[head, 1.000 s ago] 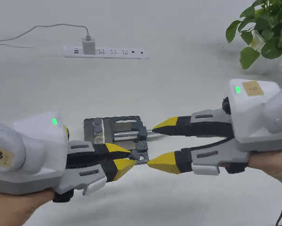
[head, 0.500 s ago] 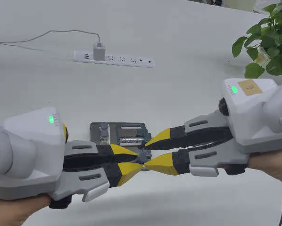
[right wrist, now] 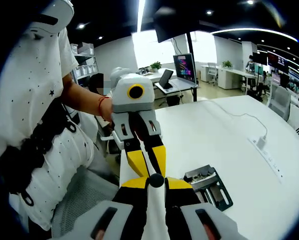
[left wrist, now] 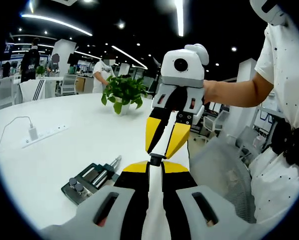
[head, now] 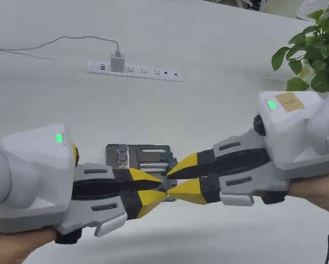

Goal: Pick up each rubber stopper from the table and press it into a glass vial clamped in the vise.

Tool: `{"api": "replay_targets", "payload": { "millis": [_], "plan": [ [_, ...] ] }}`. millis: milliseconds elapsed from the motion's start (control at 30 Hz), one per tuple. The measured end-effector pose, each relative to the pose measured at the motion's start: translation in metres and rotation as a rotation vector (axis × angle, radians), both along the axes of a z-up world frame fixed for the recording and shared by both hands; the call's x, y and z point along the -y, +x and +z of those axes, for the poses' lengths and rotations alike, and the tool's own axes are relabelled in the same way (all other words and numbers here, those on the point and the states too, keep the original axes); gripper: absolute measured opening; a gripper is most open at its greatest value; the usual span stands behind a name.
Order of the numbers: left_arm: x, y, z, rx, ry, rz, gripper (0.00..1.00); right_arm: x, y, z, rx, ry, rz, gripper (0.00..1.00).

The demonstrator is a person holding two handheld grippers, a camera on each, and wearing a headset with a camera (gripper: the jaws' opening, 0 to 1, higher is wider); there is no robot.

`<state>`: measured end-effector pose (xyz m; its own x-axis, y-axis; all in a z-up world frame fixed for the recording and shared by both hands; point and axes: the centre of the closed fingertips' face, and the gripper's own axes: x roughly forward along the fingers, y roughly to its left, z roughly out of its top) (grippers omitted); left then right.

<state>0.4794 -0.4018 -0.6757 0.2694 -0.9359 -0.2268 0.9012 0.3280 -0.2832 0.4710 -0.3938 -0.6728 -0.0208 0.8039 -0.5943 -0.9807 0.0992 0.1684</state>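
Found left tongs (left wrist: 155,167) and right tongs (head: 170,186) tip to tip, both pinched shut on one dark stopper (right wrist: 156,181). Saw its round face toward the right gripper view, long axis along those jaws. Held above the table (head: 208,110), just in front of the vise (head: 151,151).

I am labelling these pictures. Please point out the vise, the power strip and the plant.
vise (head: 148,149), head view, dark frame.
power strip (head: 149,72), head view, white body.
plant (head: 314,48), head view, green leaves.
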Motion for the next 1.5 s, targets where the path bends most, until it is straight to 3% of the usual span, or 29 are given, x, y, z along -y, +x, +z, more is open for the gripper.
{"api": "replay_targets", "payload": {
  "millis": [867,1267,1500],
  "plan": [
    [-0.0027,-0.0037,0.0000,0.019,-0.005,-0.034,0.05,-0.0028,-0.0042,0.0003,-0.023,-0.009,0.025,0.07],
    [-0.0062,-0.0010,0.0010,0.006,-0.026,-0.024,0.05,-0.0066,-0.0012,0.0018,-0.008,-0.010,0.026,0.06],
    [-0.0079,-0.0020,-0.0009,0.017,-0.021,-0.026,0.05,-0.0090,-0.0020,-0.0002,0.003,-0.021,0.035,0.06]
  ]
}}
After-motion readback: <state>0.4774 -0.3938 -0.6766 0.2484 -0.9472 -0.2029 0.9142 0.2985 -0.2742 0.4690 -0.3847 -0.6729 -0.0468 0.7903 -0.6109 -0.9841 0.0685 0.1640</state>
